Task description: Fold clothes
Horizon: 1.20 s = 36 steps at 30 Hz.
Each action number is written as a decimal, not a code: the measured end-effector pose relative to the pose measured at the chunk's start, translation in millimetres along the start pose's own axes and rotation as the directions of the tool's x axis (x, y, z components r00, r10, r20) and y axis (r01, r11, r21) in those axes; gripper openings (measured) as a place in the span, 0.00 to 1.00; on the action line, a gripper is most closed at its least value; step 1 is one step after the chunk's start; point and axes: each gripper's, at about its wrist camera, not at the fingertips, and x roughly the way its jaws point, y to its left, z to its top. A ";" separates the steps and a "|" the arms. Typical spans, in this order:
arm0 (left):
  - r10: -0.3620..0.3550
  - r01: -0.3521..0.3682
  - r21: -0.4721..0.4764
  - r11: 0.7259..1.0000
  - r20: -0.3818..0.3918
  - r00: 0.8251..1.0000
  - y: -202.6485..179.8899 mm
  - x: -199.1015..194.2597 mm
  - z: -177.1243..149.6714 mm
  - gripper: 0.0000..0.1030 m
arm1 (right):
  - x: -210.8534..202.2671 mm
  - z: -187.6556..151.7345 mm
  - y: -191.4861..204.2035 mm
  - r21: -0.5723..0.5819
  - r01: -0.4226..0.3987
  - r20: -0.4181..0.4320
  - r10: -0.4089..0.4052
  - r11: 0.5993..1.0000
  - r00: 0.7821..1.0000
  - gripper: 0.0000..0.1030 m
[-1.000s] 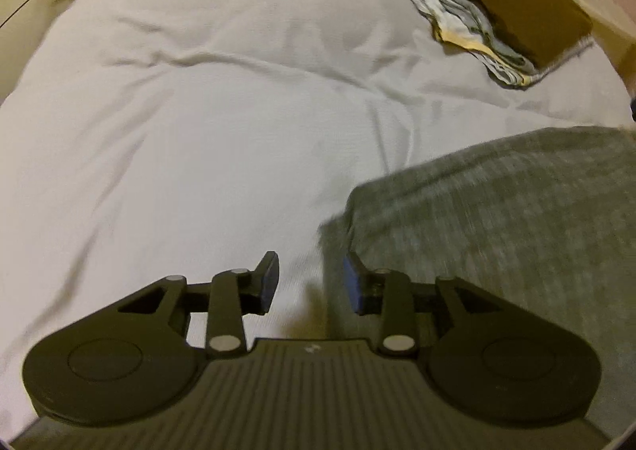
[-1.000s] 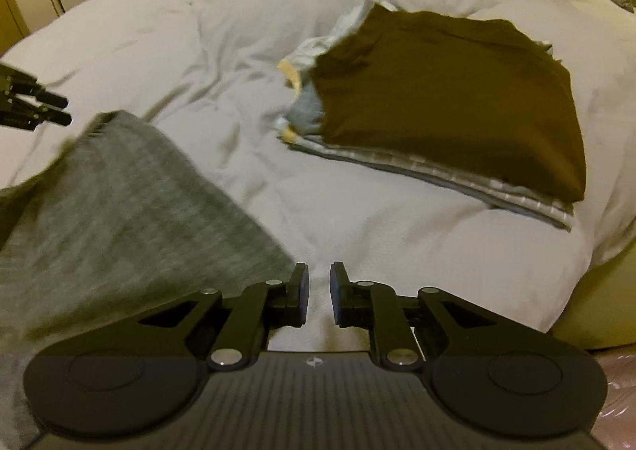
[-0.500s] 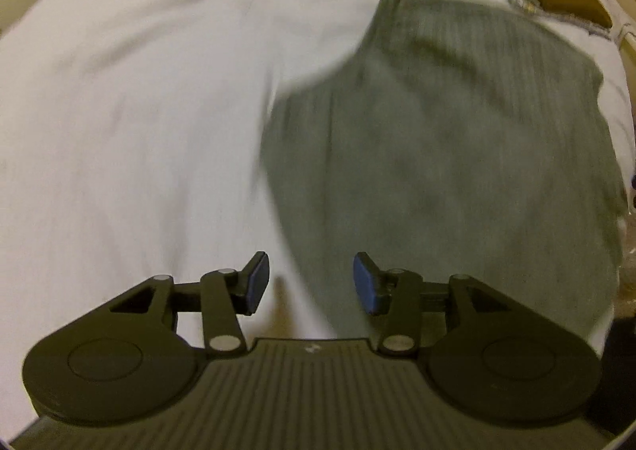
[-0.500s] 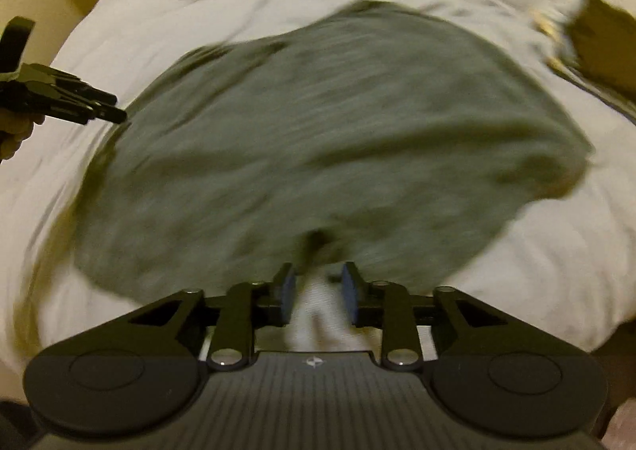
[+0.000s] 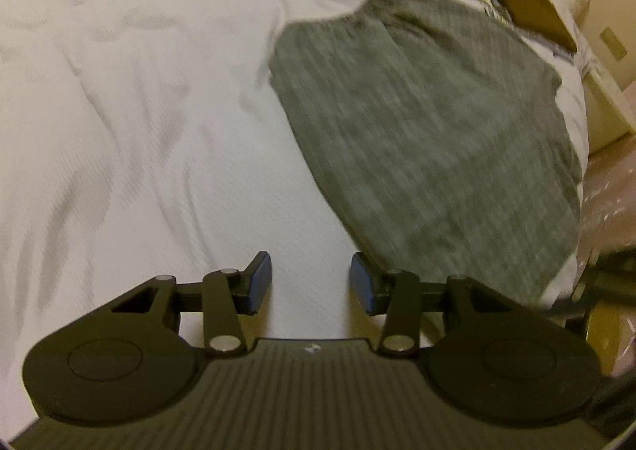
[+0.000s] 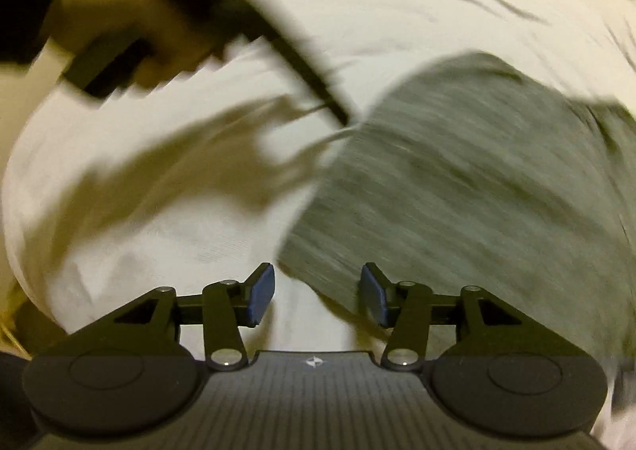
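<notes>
Lying flat on the wrinkled white duvet (image 5: 139,112), the grey striped knit garment (image 5: 429,132) is running lengthwise from the near bed edge toward the folded brown-topped clothes stack (image 5: 528,8). The left gripper (image 5: 311,281) is hovering beside its near corner, jaws wide apart, empty; the right gripper (image 6: 317,293) likewise, fingers (image 6: 262,291) straddling the hem without touching it

Grey striped garment (image 5: 429,132) spread flat on white bedding, near folded pile (image 5: 524,8).
</notes>
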 end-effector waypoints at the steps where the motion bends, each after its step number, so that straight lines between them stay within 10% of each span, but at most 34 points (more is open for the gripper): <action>1: -0.002 0.002 0.000 1.000 0.011 1.000 3.6 -0.2 4.8 0.38 | 8.3 3.5 4.9 -0.025 0.016 -0.018 -0.016 1.000 1.000 0.52; 5: -0.008 0.008 -0.003 1.000 0.049 0.999 16.2 3.6 27.7 0.38 | 30.3 15.4 13.1 -0.073 0.088 -0.072 -0.094 0.993 0.993 0.51; 9: -0.025 0.024 0.009 1.000 0.076 0.997 24.2 17.9 60.5 0.38 | 24.8 25.5 8.0 -0.015 0.097 -0.075 -0.098 0.995 0.992 0.07; 20: -0.150 0.155 -0.129 0.979 0.046 0.988 56.6 102.0 162.0 0.33 | 19.1 26.7 -32.4 0.183 -0.103 -0.043 0.113 0.978 0.993 0.06; 24: -0.207 0.205 -0.199 0.958 0.008 0.978 62.1 125.6 177.1 0.07 | 15.0 26.9 -41.1 0.207 -0.135 -0.029 0.144 0.969 0.989 0.06; 29: -0.056 0.064 -0.070 0.995 0.106 0.993 57.4 106.8 185.1 0.00 | 17.0 32.4 -39.1 0.195 -0.147 -0.007 0.151 0.970 0.988 0.07; 34: -0.031 0.042 -0.154 0.987 0.074 0.997 79.9 108.5 185.5 0.02 | 24.4 31.2 -36.7 0.193 -0.154 -0.021 0.161 0.969 0.987 0.07; 36: -0.103 0.115 -0.217 0.969 0.069 0.992 86.3 106.5 181.8 0.23 | 21.8 28.3 -35.7 0.192 -0.160 -0.022 0.167 0.968 0.986 0.07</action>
